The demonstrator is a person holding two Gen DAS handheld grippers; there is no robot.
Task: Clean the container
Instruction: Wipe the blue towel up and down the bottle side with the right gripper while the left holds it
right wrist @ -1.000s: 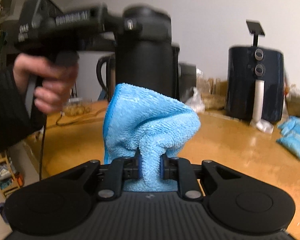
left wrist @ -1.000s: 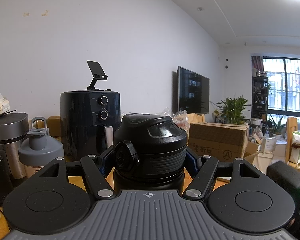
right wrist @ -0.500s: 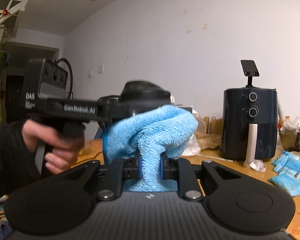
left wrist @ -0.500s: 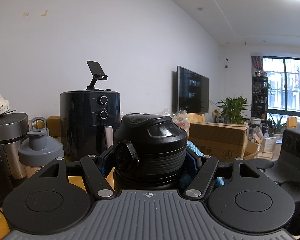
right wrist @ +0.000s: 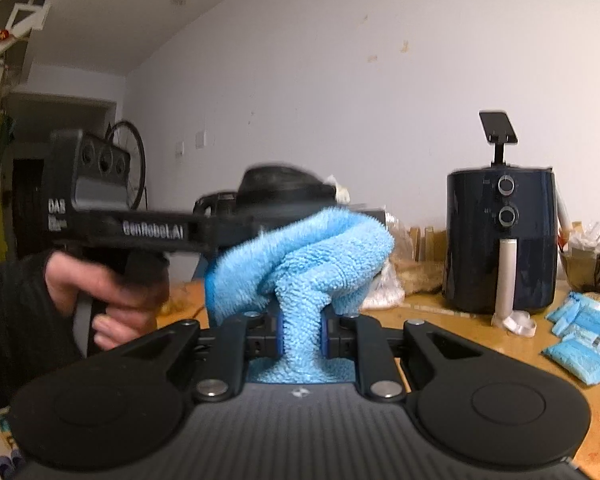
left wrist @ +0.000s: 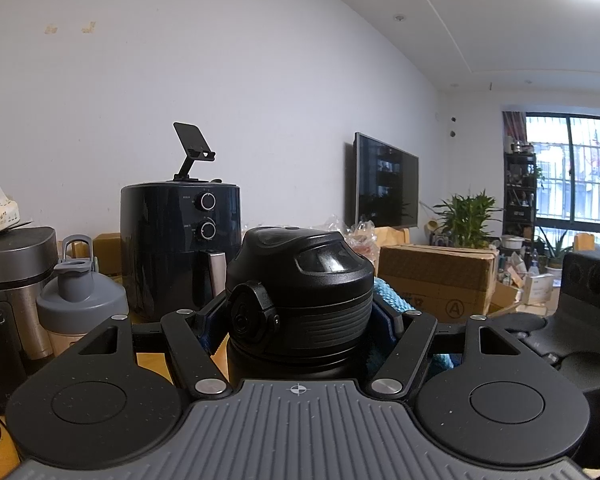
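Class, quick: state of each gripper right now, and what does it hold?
Left gripper: shut on the black bottle, just below its lid.
Right gripper: shut on the blue microfibre cloth.

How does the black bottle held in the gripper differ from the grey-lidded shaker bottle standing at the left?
The black bottle is clamped in the left gripper; the shaker bottle stands free on the table. The black bottle's lid is domed with a side latch; the shaker bottle's grey lid has a carry loop. Both are upright and capped.
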